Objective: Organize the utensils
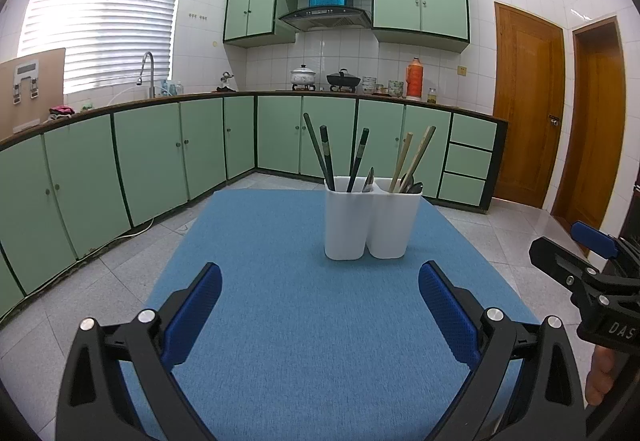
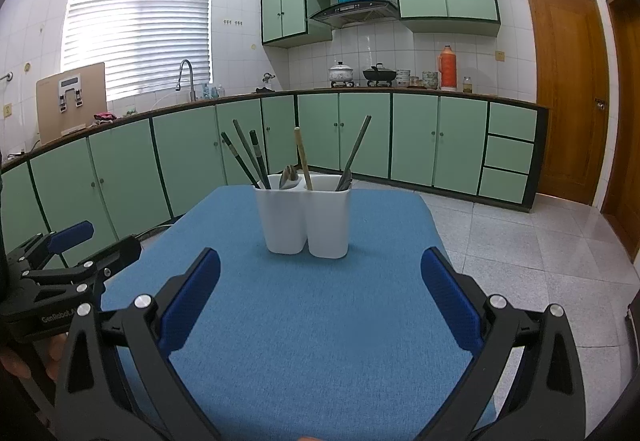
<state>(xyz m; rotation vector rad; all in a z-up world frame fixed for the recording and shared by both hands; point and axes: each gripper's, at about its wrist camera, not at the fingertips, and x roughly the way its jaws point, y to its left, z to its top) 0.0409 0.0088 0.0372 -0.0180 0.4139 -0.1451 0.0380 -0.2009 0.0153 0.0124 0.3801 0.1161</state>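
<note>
Both grippers hover low over the blue-covered bench (image 1: 280,321), side by side, and each has its jaws spread wide with nothing between them. The left gripper (image 1: 320,305) points straight at the white holder (image 1: 372,221), which stands upright ahead of its jaws and a little toward the right finger, well clear of both blue pads (image 1: 196,317). The right gripper (image 2: 320,301) faces the same holder, which from there sits ahead and slightly toward the left finger.

The holder has two compartments joined side by side. The one on the left holds the dark chopsticks (image 1: 326,157), leaning outward, and a metal spoon (image 1: 368,180) whose bowl shows above the rim. The one on the right holds the pale wooden chopsticks (image 1: 416,157) and more metal spoons (image 1: 412,187), tucked low at the rim.

The bench surface between the jaws and the holder is bare cloth. Beyond the bench, green cabinets (image 1: 160,149) run along the wall, and a wooden door (image 1: 528,109) stands off past the right finger.
</note>
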